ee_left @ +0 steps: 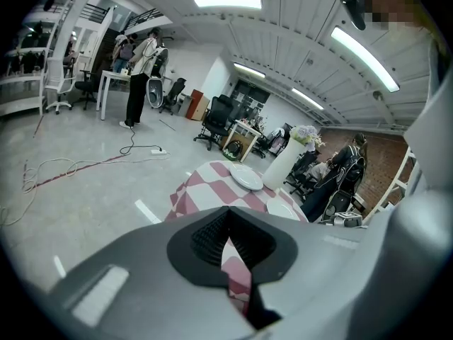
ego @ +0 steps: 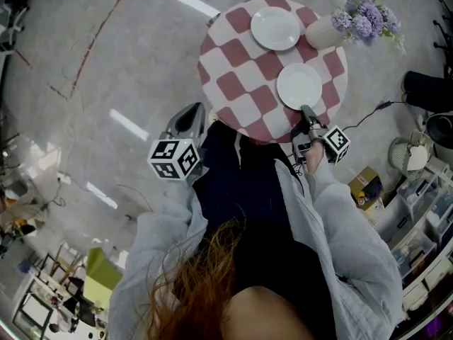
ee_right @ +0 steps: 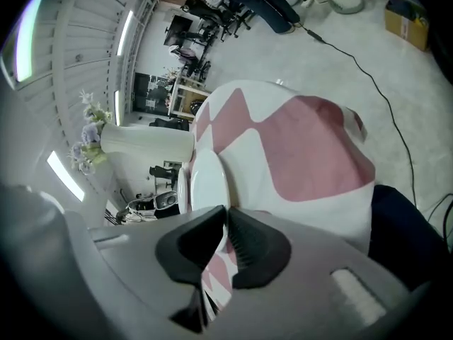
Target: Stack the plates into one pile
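Grey glossy floor (ego: 106,62) of an open office, with desks and chairs at its edges. A person stands at a round table (ego: 233,83) covered by a pink-and-white checked cloth (ego: 244,66).

Nearest, the left gripper (ego: 192,116) is held off the table's near-left edge, over the floor, with its nose pitched down. Its jaws are together with nothing between them. In the left gripper view only checked cloth shows through the slit below the pads. The table lies ahead of it and slightly right, untouched.

Next, the right gripper (ego: 307,110) is at the table's near edge, pointing in over the cloth. Its jaws are clamped on the near rim of the near plate (ego: 299,86). In the right gripper view the white rim runs straight into the gap between the black ribbed pads (ee_right: 256,245). The plate spreads out ahead of the tips. Whether it rests on the cloth or is just lifted cannot be told.

Further ahead of the right gripper and to its left, the far plate (ego: 275,28) lies flat on the cloth, apart from the near plate. The plates are not yet stacked.

Just right of the far plate, at the table's far edge, is a white vase (ego: 324,32) of purple flowers (ego: 364,16).
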Motion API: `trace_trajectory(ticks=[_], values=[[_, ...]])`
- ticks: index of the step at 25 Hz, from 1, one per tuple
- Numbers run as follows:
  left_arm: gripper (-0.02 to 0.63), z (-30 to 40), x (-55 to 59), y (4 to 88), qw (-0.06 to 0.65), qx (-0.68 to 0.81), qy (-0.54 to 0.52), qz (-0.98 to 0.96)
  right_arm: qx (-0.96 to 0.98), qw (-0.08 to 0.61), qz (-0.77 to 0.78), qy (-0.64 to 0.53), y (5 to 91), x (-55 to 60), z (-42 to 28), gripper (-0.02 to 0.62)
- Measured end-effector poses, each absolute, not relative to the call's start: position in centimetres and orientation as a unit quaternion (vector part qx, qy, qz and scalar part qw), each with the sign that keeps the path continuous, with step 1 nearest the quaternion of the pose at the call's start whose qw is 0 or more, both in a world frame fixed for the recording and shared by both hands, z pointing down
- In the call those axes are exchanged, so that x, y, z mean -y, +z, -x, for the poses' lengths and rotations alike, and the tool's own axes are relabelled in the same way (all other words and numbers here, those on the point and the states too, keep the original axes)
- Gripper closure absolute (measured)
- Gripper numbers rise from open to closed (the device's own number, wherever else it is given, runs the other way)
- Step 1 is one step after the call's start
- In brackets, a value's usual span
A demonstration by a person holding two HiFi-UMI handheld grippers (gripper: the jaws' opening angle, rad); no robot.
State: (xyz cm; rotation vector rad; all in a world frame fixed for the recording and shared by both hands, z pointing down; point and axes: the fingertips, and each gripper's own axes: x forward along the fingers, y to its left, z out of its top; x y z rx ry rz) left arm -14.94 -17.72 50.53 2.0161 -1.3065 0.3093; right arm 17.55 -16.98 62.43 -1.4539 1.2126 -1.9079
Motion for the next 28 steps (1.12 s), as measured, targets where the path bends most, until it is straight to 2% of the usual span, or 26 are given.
trace_trajectory(ticks=[13, 28], values=[[0.592, 15.2, 17.7, 50.4, 0.348, 0.505, 0.119, -0.781, -0.545, 0.234, 0.486, -0.641, 58.0, 17.8, -16.6, 0.581], [0.592, 16.1, 17.6, 50.4, 0.35, 0.516, 0.112, -0.774, -0.577, 0.284, 0.431, -0.633, 53.1, 21.7, -13.6, 0.581]])
